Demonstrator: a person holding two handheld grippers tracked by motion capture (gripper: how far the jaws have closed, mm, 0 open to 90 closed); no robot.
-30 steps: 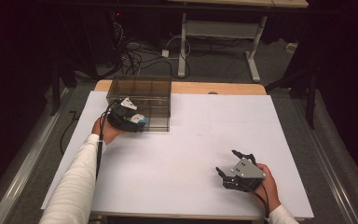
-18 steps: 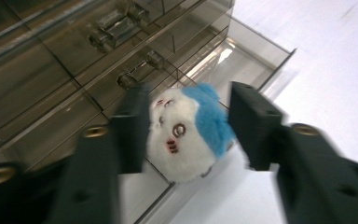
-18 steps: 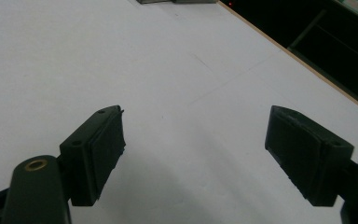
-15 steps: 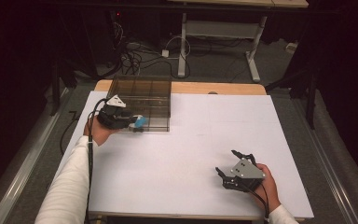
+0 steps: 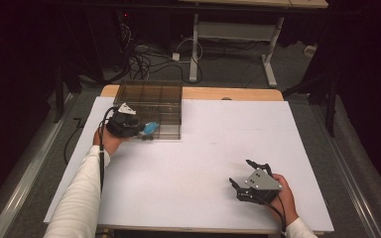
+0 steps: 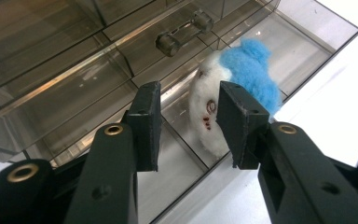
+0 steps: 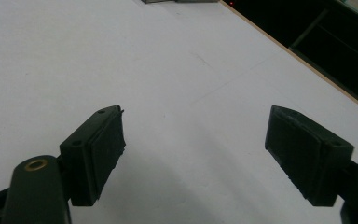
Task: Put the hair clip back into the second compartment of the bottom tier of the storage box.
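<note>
A small plush toy (image 6: 223, 93), white with a blue back, lies in the pulled-out drawer (image 6: 303, 42) of a smoky clear drawer box (image 5: 151, 101) at the table's far left. My left gripper (image 6: 189, 100) hovers over that drawer. Its jaws have just been closing and now stand half apart. The toy lies just past the tips, partly behind the right pad (image 6: 235, 123), and there is a gap to the left pad. From above, the left gripper (image 5: 141, 130) sits at the box's front left with the toy (image 5: 152, 128) at its tip. My right gripper (image 5: 239, 172) rests open on the paper, with nothing between its jaws (image 7: 193, 121).
White paper (image 5: 218, 144) covers the wooden table (image 5: 228, 93). The box has more drawers, one with a clear bar handle (image 6: 177, 35). Cables and a desk frame (image 5: 233, 34) lie on the floor beyond the far edge.
The left hand has shifted slightly to the left at the front of the box, and the toy stays at its tip. The right hand has not moved.
</note>
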